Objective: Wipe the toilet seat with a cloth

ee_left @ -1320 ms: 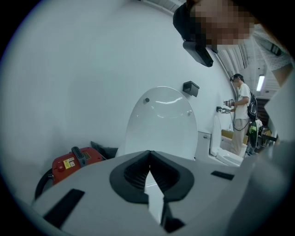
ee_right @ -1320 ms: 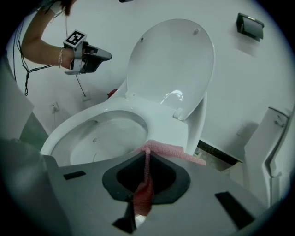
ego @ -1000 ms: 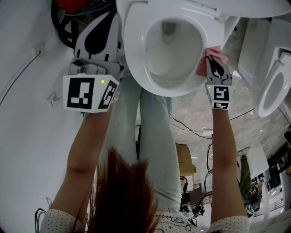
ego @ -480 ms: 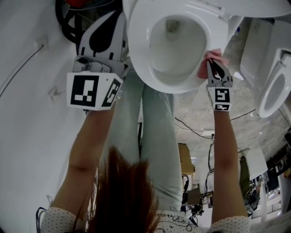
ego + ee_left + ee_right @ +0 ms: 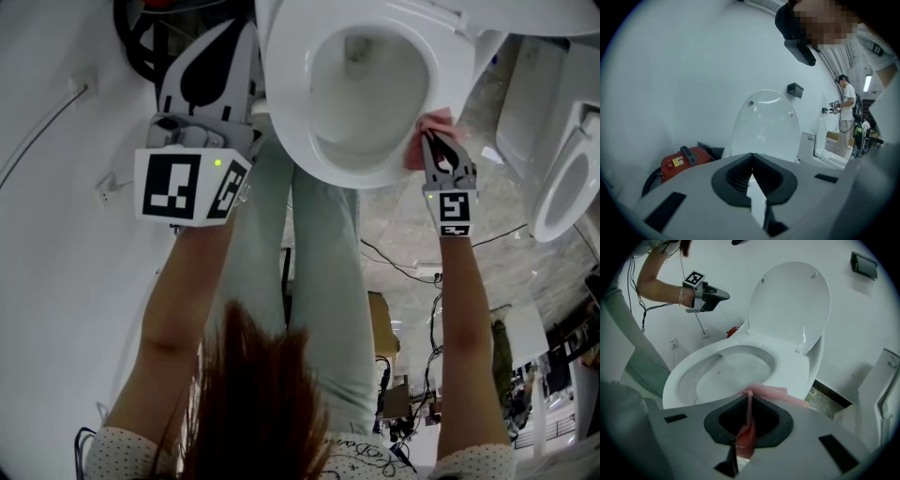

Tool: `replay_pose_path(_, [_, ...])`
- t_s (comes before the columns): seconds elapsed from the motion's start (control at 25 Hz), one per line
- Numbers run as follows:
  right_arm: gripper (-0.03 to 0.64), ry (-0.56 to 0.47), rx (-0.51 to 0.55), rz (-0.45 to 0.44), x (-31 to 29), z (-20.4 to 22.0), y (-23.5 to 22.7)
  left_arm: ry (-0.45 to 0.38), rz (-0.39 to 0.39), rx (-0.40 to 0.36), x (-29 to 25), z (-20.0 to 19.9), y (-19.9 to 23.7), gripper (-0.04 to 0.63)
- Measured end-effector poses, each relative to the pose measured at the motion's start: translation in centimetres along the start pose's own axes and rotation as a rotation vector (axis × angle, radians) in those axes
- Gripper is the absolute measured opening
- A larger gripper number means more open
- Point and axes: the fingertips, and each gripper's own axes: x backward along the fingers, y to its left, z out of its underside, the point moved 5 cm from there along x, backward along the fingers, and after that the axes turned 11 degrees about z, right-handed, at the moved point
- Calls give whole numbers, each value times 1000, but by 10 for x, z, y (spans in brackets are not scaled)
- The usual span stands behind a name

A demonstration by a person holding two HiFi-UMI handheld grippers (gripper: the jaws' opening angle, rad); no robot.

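far left, only my left gripper view showed a red machine (image 5: 678, 162) with a black hose against the white wall. my left gripper (image 5: 221, 52) hung beside the bowl, off its left edge, touching none of it. its own view had the two pads closed together with nothing between them, pointing at the raised lid (image 5: 764, 123) and a small dark box (image 5: 794, 89) on the wall above. the same view caught a person (image 5: 844, 115) standing far off to the right, which neither other view gave me. from across, my right gripper view saw that left gripper (image 5: 711, 296) held in the air over the floor.

the toilet seat (image 5: 281, 108) lay down, its ring (image 5: 790, 366) white around the bowl. the head view showed the pink cloth (image 5: 427, 127) pressed on the seat's right edge. my right gripper (image 5: 437, 142) was clamped on it: in the right gripper view a pinched fold ran down between the jaws (image 5: 749, 404) while the rest of the cloth (image 5: 772, 391) lay spread flat on the rim. further right, the head view held a second toilet (image 5: 561, 183).
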Motion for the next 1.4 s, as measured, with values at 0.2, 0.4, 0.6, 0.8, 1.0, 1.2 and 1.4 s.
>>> replay_pose_path(0.2, [35, 5, 4, -20, 4, 4, 8, 2, -4, 2, 3, 3, 0, 3])
replay_pose_path(0.4, [35, 16, 18, -49, 10, 8, 17, 5, -7, 4, 5, 5, 0, 3])
replay_pose_path(0.6, [35, 28, 27, -83, 17, 12, 31, 5, -10, 4, 6, 4, 0, 3])
replay_pose_path(0.8, [35, 39, 25, -106, 24, 16, 45, 8, -12, 6, 5, 5, 0, 3])
replay_pose_path(1.0, [35, 46, 22, -124, 29, 18, 54, 7, -11, 6, 6, 6, 0, 3])
replay_pose_path(1.2, [35, 43, 4, -138, 30, 21, 61, 12, -15, 3, 8, 7, 2, 3])
replay_pose_path(1.4, [35, 54, 15, -167, 33, 20, 75, 13, -18, -4, 9, 6, 7, 3])
